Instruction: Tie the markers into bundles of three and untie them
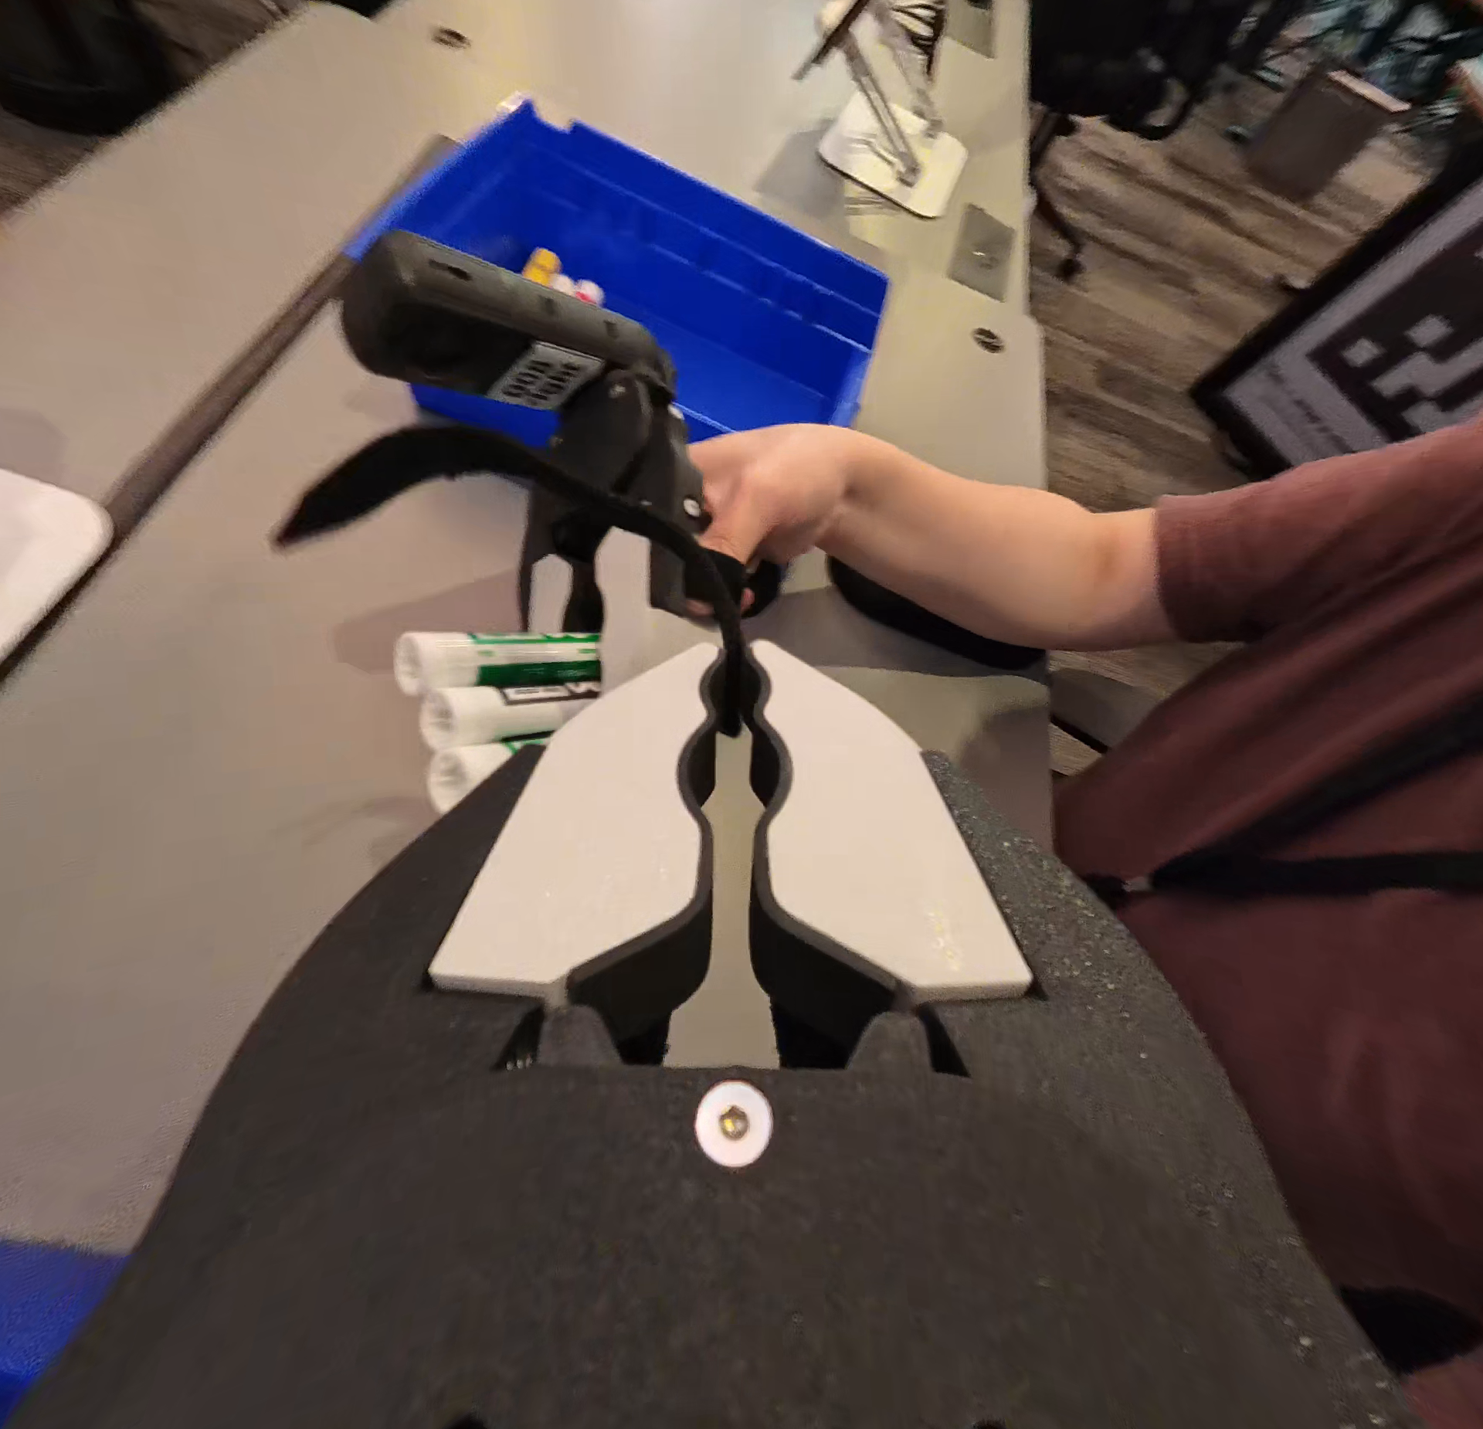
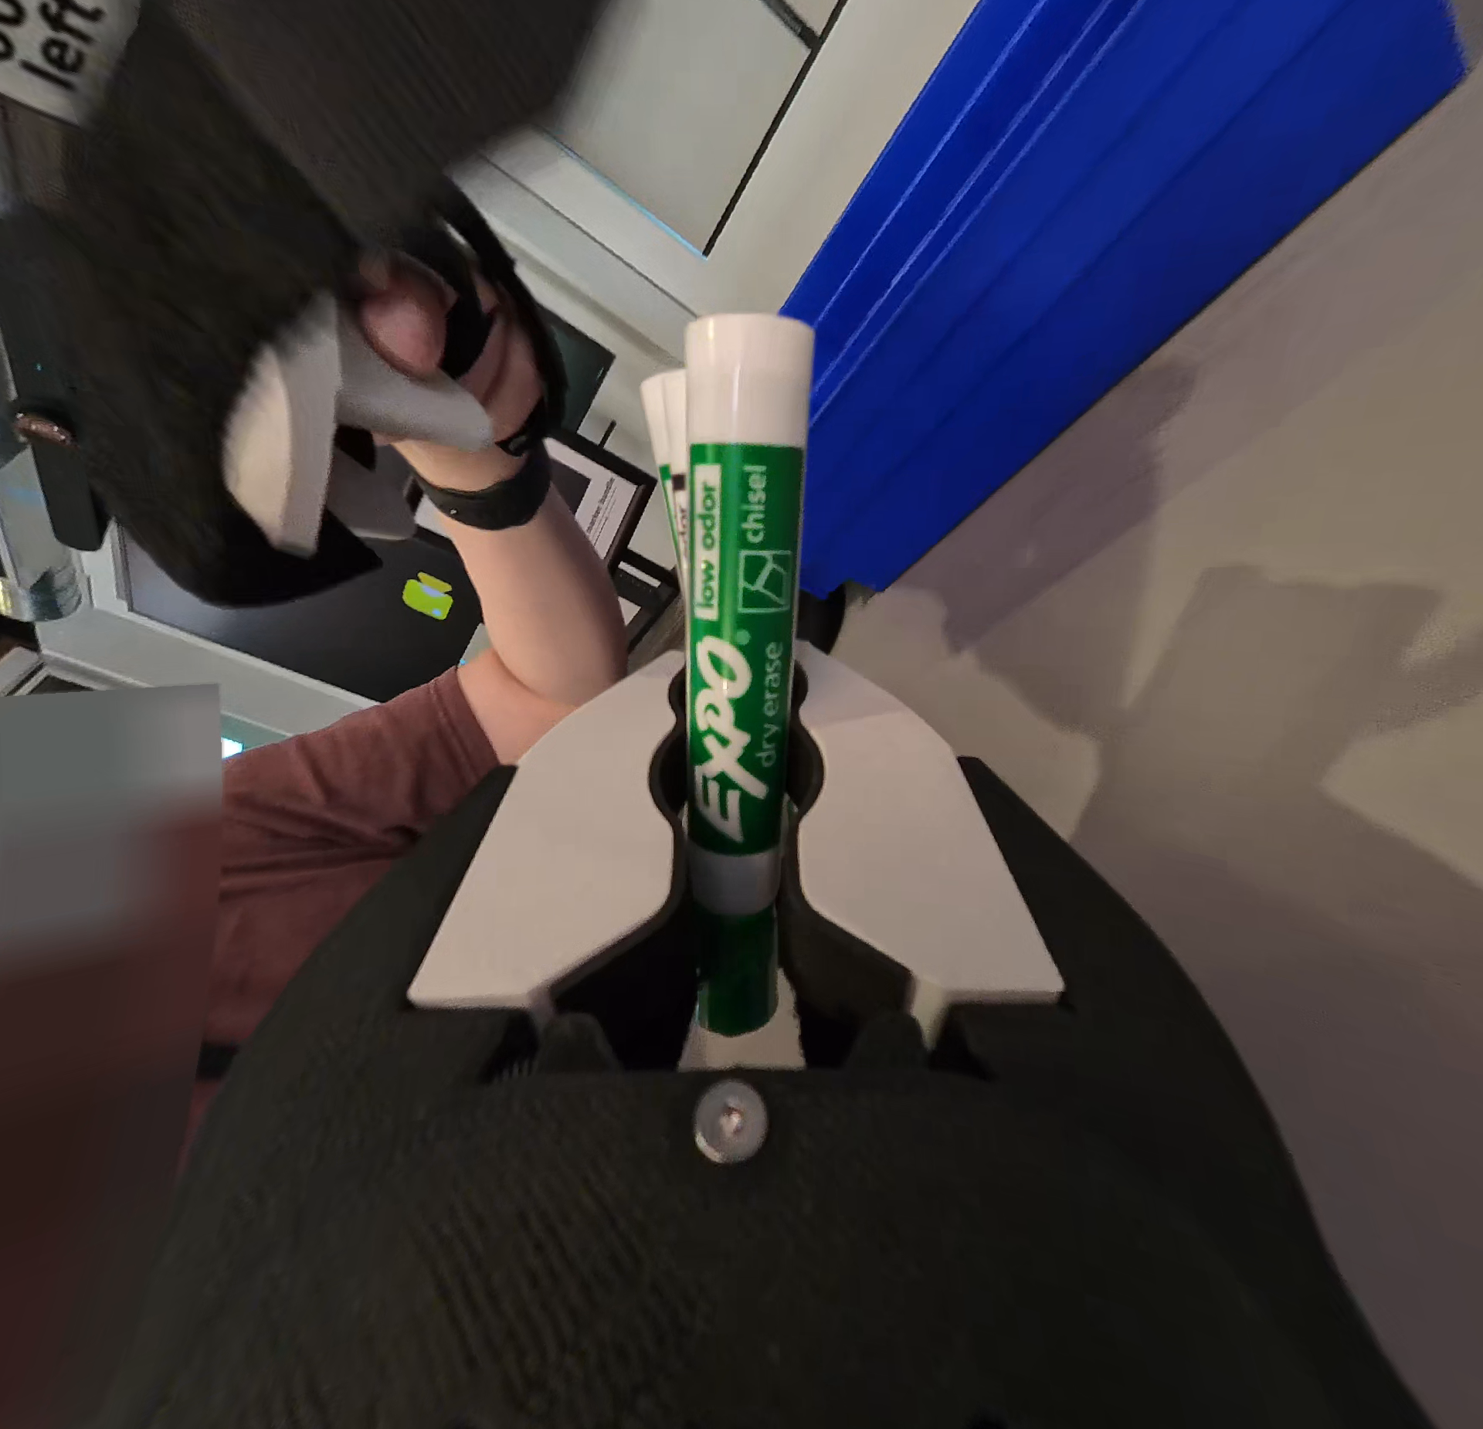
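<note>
The left hand-held gripper [image 1: 730, 688] has its pale grey, scallop-edged fingers [image 1: 610, 813] pressed nearly together, pinching the end of a black fabric strap [image 1: 706, 580]; the strap is soft and fuzzy-looking, and it arcs up from the tips and past the other tool to a loose, flat tail hanging over the counter [image 1: 201, 668]. The right hand-held gripper [image 2: 742, 716] is clamped on three markers [image 2: 742, 588], smooth white cylinders with glossy green printed wraps and blunt white ends, stacked side by side between its fingers. From the left wrist view those markers [image 1: 497, 696] lie level just above the matte grey counter, on the near side of the blue bin [image 1: 722, 283], with the right tool's black, grainy body standing over them, gripped by a bare hand [image 1: 762, 500]. The blue bin is hard ribbed plastic, open-topped, with a few small coloured caps [image 1: 562, 275] showing inside it. Beyond the blue bin, a white flat-based stand [image 1: 891, 154] rests on the counter.
</note>
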Action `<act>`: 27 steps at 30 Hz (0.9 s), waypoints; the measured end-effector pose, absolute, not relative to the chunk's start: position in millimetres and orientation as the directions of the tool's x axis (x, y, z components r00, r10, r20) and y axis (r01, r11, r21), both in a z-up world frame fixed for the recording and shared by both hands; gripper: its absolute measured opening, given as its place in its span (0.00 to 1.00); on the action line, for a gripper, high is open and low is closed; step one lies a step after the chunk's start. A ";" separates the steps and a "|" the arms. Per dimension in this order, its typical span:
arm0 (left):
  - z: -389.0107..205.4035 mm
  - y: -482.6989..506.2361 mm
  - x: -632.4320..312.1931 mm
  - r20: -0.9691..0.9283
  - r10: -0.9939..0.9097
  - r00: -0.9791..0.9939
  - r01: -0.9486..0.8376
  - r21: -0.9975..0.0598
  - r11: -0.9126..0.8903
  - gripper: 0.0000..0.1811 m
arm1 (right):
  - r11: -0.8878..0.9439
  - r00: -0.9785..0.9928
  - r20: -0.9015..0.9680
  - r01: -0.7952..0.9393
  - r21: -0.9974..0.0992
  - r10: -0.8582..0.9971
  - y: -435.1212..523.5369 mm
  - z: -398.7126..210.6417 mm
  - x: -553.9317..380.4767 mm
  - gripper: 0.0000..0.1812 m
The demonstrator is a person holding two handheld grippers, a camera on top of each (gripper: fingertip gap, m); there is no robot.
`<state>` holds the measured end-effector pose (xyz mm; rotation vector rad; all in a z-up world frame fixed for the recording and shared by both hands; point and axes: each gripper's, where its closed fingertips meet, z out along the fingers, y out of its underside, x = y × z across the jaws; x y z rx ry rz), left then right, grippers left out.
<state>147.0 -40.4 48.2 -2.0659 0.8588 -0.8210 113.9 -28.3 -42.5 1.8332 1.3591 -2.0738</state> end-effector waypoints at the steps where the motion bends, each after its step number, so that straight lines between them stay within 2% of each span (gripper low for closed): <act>1: 43.5 -42.6 148.3 0.294 -0.775 0.559 -0.297 -0.802 -0.519 0.01 | -0.604 -0.296 -0.826 0.571 -0.556 0.480 -30.3 -43.0 114.2 0.11; 8: 23.0 -55.6 146.5 0.448 -0.764 0.465 -0.233 -0.770 -0.594 0.01 | -0.557 -0.324 -0.805 0.592 -0.583 0.498 -36.5 -43.0 116.8 0.11; 17: -0.2 -56.5 137.1 0.461 -0.720 0.519 -0.238 -0.731 -0.640 0.01 | -0.546 -0.319 -0.802 0.602 -0.583 0.505 -36.3 -40.7 119.8 0.11; 27: -23.8 -55.2 133.7 0.461 -0.692 0.556 -0.199 -0.735 -0.649 0.03 | -0.505 -0.291 -0.806 0.657 -0.560 0.516 -39.0 -47.8 130.3 0.11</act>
